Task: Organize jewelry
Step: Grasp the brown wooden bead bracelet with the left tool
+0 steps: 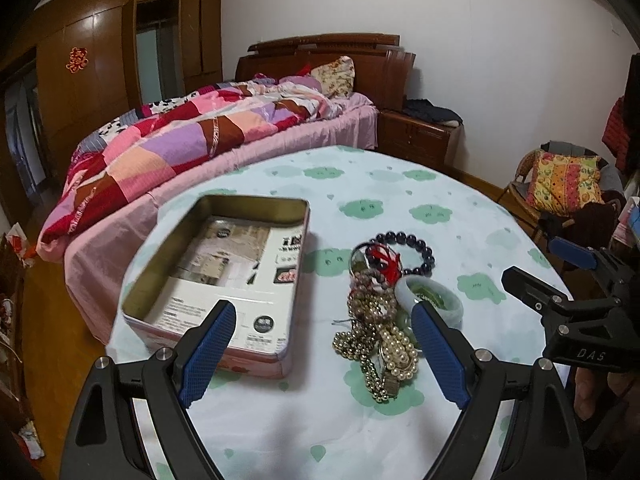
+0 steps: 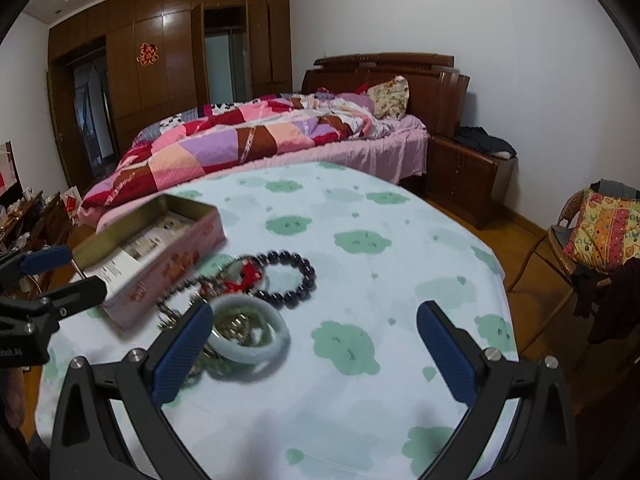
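A pile of jewelry (image 1: 376,328) lies on the round table: pearl and gold bead strands, a dark bead bracelet (image 1: 412,252), a red ornament (image 1: 386,262) and a pale jade bangle (image 1: 430,300). To its left stands an open pink tin (image 1: 224,280) lined with printed paper. My left gripper (image 1: 324,320) is open above the near table, with the pile just inside its right finger. My right gripper (image 2: 316,320) is open too; its left finger sits beside the jade bangle (image 2: 250,334), near the dark bracelet (image 2: 288,278) and the tin (image 2: 160,248).
The table wears a white cloth with green cloud prints (image 1: 360,208). A bed with a patchwork quilt (image 1: 180,136) stands behind it, a wooden nightstand (image 1: 416,136) to the right, and a wicker chair with a cushion (image 2: 600,232) at the far right.
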Motion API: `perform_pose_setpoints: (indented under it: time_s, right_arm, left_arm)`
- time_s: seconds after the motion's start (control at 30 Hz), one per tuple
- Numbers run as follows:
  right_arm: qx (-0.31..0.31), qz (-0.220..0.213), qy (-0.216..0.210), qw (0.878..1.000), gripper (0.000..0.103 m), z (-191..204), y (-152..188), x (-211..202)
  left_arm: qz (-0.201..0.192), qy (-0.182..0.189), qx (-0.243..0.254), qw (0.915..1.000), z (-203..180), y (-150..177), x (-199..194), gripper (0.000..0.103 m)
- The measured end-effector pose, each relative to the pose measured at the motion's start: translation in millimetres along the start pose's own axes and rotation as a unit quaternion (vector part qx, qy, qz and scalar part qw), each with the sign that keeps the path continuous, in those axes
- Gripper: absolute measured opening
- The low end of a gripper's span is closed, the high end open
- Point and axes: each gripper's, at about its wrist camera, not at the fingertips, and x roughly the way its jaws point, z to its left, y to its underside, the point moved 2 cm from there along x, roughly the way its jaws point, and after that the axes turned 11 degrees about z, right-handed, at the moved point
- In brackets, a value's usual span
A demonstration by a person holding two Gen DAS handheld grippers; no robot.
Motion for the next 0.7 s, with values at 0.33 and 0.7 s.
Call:
perform_pose_setpoints:
  time_s: [0.33, 0.7]
  right_arm:
    - [0.002, 0.030, 0.007, 1.000, 0.103, -11, 17, 18]
    - [-0.010, 0.026, 0.004, 1.000, 0.103, -5, 16, 19]
  left_arm:
    - [0.028, 0.033, 0.028, 0.9987, -20, -9, 35, 0.055]
    - [0.067, 0.046, 0.044, 0.9957, -25, -14, 69, 0.007]
